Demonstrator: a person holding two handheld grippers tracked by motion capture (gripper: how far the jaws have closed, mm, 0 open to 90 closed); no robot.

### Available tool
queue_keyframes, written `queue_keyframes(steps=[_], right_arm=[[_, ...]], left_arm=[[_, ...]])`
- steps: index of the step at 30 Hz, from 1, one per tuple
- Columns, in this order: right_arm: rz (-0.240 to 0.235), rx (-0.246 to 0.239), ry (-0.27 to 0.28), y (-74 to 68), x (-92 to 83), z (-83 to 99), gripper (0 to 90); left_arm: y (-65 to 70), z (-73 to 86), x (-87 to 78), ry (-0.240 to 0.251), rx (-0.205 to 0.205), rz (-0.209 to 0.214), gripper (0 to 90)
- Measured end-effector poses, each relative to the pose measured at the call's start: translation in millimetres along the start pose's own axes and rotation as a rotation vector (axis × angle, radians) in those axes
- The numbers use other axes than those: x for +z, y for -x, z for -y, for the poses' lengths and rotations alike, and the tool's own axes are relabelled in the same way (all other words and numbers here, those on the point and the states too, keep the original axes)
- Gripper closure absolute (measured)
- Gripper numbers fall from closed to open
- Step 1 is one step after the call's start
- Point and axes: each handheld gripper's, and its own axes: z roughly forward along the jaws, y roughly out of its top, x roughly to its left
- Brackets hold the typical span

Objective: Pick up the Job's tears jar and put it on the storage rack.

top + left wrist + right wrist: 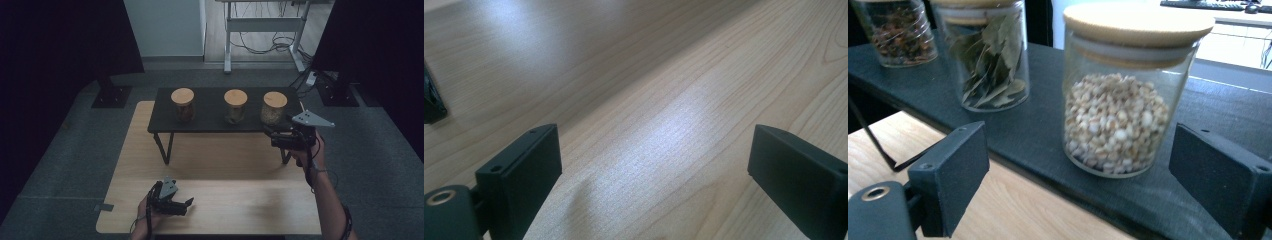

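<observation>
On the black raised shelf (210, 122) standing on the wooden desk (225, 205): three glass jars with wooden lids in a row. At its right end, grain jar (1118, 115), upright, lid on. Just before it, right hand-held gripper (1078, 185), jaws spread wide either side of the jar's base, pads clear of the glass, nothing held. Middle of the row, bay-leaf jar (985, 60); far left end, jar of dark spice (898, 32). Near the desk's front edge, left hand-held gripper (182, 205), low over bare wood, jaws wide apart and empty.
</observation>
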Motion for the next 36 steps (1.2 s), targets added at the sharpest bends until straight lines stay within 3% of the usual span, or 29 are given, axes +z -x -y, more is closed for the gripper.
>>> queue_keyframes(steps=[16,22,36], right_arm=[[-0.076,0.019,0.054,-19.5,-19.5,42.1,8.3],[-0.079,0.029,0.077,-29.8,-26.5,63.4,8.3],[-0.099,0.038,-0.001,-50.1,-30.1,128.6,8.0]], left_arm=[[1.6,0.6,-1.7,0.000,0.003,0.000,6.8],[1.7,0.6,-1.7,-0.003,0.007,0.001,6.8],[1.7,0.6,-1.9,-0.005,0.015,-0.002,6.6]])
